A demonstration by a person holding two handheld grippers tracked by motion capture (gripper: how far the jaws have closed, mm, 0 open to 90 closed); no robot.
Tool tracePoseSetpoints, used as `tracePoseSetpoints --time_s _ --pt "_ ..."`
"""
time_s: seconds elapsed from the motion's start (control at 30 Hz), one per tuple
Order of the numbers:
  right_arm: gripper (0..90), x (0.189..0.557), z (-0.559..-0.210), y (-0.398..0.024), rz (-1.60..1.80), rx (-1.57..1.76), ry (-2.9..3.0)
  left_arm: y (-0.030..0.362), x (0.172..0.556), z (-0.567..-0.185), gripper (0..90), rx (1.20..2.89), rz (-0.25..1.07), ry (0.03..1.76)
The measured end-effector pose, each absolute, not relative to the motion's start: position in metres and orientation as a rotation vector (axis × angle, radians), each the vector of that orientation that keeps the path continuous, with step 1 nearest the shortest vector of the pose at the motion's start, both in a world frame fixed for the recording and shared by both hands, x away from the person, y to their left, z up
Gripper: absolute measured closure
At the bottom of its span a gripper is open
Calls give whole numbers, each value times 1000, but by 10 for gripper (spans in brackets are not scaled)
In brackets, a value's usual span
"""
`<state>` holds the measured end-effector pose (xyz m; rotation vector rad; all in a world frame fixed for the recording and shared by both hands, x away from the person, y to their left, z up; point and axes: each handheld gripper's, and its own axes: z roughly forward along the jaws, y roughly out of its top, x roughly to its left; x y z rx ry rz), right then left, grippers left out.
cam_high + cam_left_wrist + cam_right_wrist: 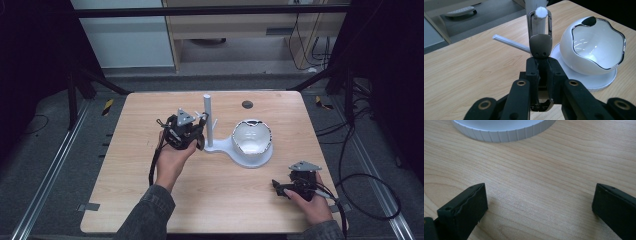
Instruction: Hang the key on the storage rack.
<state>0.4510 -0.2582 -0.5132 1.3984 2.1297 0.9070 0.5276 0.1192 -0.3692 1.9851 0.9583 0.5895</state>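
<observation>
Hanging of a metal clasp on a white stand, at the threading step.

Left gripper, near the middle of the table: jaws pressed together on the dark tab of the clasp, its wire loop held upright and pointing away toward the post. Right gripper, well apart at the near right corner: jaws spread wide, nothing between them, low over bare wood.

Place of the clasp: pinched at the tab, loop level with the rounded tip of a peg on the stand, just beside the white bowl.

Judged step: loop lined up with the peg tip, hang not yet finished. Next move, as judged: a short push along the peg's axis until the loop sits well onto it, then a release of the tab; calls for a steady wrist, since the loop opening leaves little room around the tip.

From the left gripper view: peg tip framed inside the loop, and a second peg reaching out to the left; depth along the peg not readable, so threaded or merely in front cannot be told. From the high view: both hands' places, clasp too small to read. From the right gripper view: ribbed edge of the base ahead of the open jaws.
</observation>
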Motion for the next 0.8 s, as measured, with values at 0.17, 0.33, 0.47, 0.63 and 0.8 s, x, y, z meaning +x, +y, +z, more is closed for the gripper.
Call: tracePoseSetpoints --time_s 0.17,0.33,0.47,0.63,0.8 --pt "4 451 -513 -258 907 1397 2130 117 529 -372 806 1981 584 964" --pt "4 451 -513 -258 907 1398 2130 116 530 -374 805 1970 584 966" --pt "4 451 -513 -258 907 1398 2130 116 531 -374 805 1971 581 968" --pt "4 451 -513 -258 907 1398 2130 116 531 -375 804 1971 582 966" --pt "5 451 -513 -258 907 1397 2130 115 533 -376 804 1968 582 967"
